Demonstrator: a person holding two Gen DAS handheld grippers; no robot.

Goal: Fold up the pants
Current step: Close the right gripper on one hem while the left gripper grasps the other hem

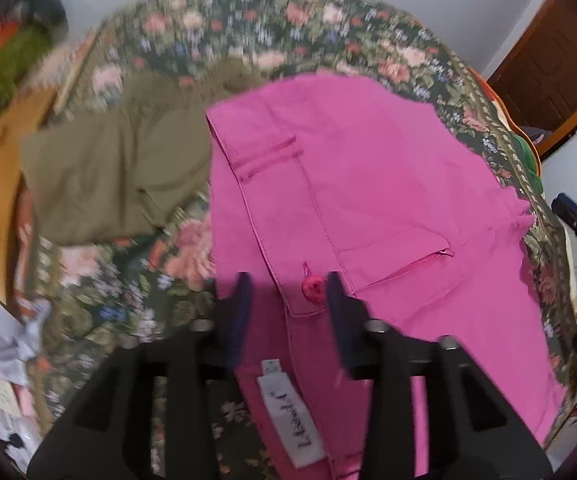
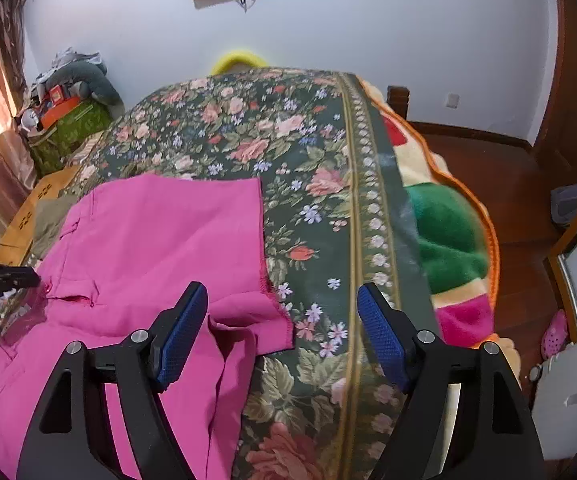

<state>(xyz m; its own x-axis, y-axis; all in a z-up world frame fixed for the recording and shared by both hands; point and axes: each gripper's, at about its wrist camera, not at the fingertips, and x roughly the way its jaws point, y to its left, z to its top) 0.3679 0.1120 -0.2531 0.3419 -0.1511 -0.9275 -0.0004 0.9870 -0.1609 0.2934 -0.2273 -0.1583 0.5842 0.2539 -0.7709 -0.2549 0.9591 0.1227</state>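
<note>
- The pink pants [image 2: 148,248] were seen folded on the floral bedspread [image 2: 320,168] of the bed.
- The left hand-held gripper [image 1: 288,292] was held partly parted above the waistband button [image 1: 313,287], gripping nothing.
- The right hand-held gripper [image 2: 282,320] was spread wide and empty over the pants' hem.
- An olive garment [image 1: 116,172] was laid beside the pants.

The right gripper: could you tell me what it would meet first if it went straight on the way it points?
Probably the floral bedspread, just beside the pink pants' hem; the open right gripper holds nothing.
</note>
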